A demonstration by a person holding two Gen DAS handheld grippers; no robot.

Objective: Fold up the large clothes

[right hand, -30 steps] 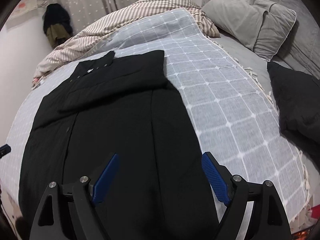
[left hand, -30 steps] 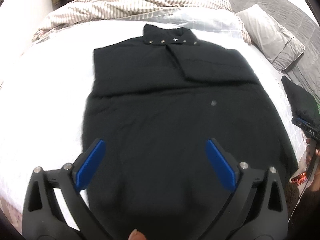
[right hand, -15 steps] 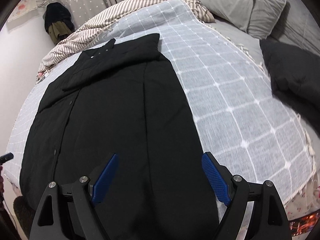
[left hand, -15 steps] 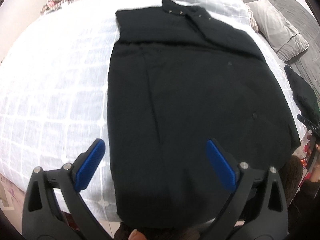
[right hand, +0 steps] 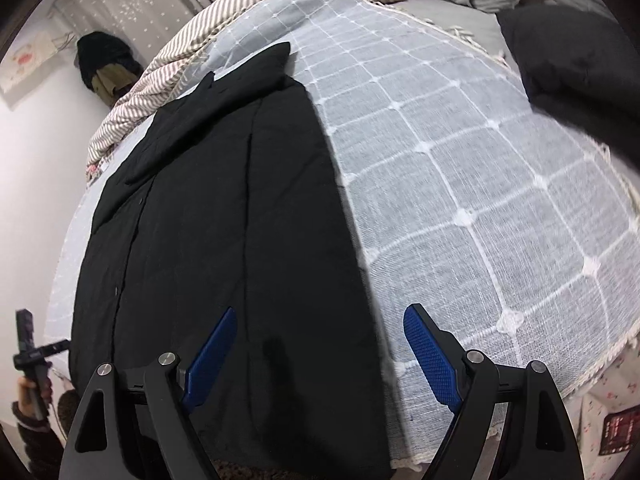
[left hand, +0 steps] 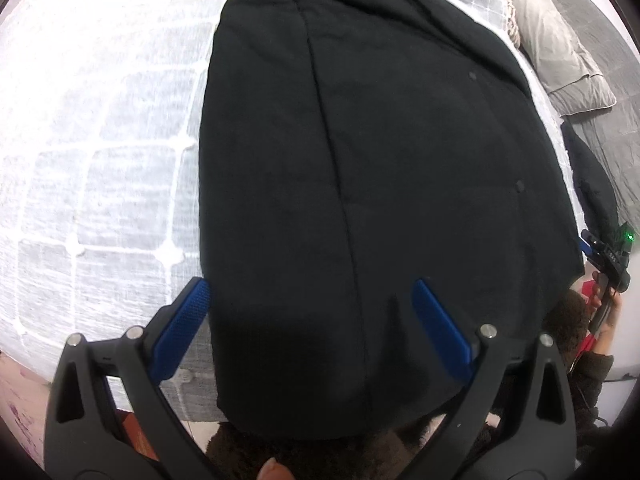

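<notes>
A large black coat (left hand: pixel 380 184) lies flat on the bed, sleeves folded in, collar at the far end and hem hanging at the near edge. My left gripper (left hand: pixel 312 312) is open above the coat's near left corner, its left pad over the coat's edge. In the right wrist view the same coat (right hand: pixel 224 220) fills the left half. My right gripper (right hand: pixel 320 340) is open over the coat's near right edge, nothing between its blue pads (right hand: pixel 428 356).
A white checked bedspread (right hand: pixel 460 184) covers the bed. A striped blanket (right hand: pixel 172 68) and grey pillows (left hand: pixel 560 52) lie at the far end. A dark cushion (right hand: pixel 576 64) sits at the right. The person's other hand (right hand: pixel 32 376) shows at the left.
Both grippers have come down and back toward the coat's hem. The coat now looks larger and closer, and the collar has slid to the top of the views. Both stay open.
</notes>
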